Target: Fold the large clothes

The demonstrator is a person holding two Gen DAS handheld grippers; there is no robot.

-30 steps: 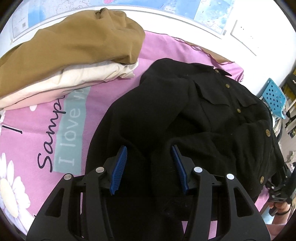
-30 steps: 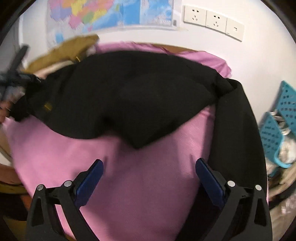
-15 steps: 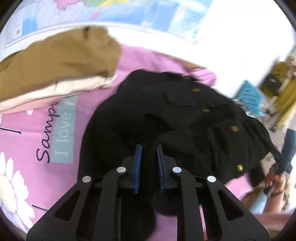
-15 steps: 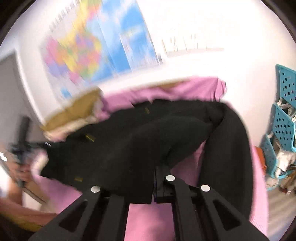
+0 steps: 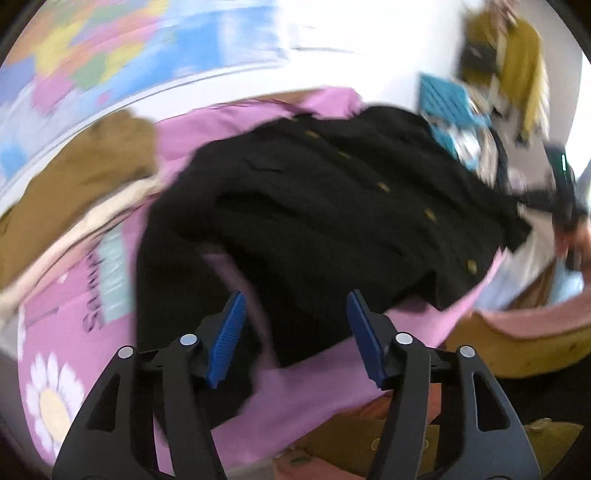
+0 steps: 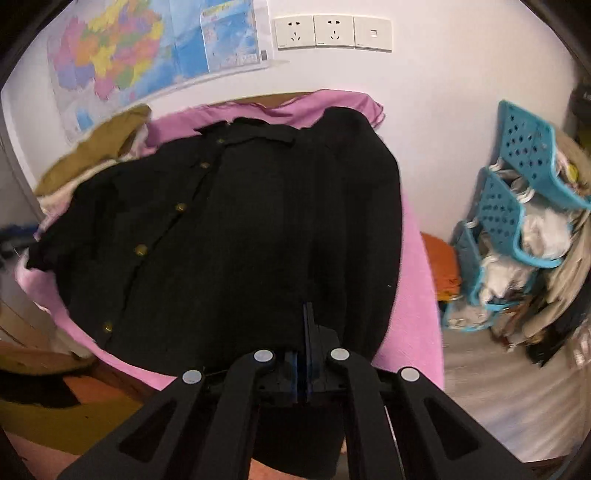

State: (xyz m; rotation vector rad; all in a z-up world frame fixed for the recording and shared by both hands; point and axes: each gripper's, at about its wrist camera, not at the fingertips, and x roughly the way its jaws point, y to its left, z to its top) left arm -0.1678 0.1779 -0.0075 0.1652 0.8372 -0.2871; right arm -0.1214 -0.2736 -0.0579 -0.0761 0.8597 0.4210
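- Nearest in the left wrist view, the left tongs [image 5: 295, 334] stand apart, blue pads facing each other across a gap. The jaws have just been opening, and nothing is pinched between them; black cloth and pink sheet lie beyond the gap.
- Nearest in the right wrist view, the right tongs [image 6: 306, 354] are pressed together, clamped on the near hem of the black jacket [image 6: 236, 236]. The cloth rises from the pads and spreads away from the camera.
- The black jacket [image 5: 332, 206] lies on a pink sheet [image 5: 74, 332] that covers the worktop. Its front faces up, with a row of brass buttons [image 6: 141, 250] running from the near hem toward the collar at the far end.
- In the right wrist view the jacket's right side is folded over the body into a long flat panel.
- The pink sheet [image 6: 417, 280] shows around the jacket on all sides. In the left wrist view it carries a white daisy print [image 5: 51, 398] and dark lettering; this view is blurred.
- Further back on the left sits a pile of folded clothes [image 5: 85, 177], a tan piece on top of cream ones.
- To the right of the worktop stand blue perforated baskets [image 6: 517, 206] holding mixed laundry.
- On the far white wall hang a coloured map [image 6: 125, 55] and three white wall sockets [image 6: 332, 31].
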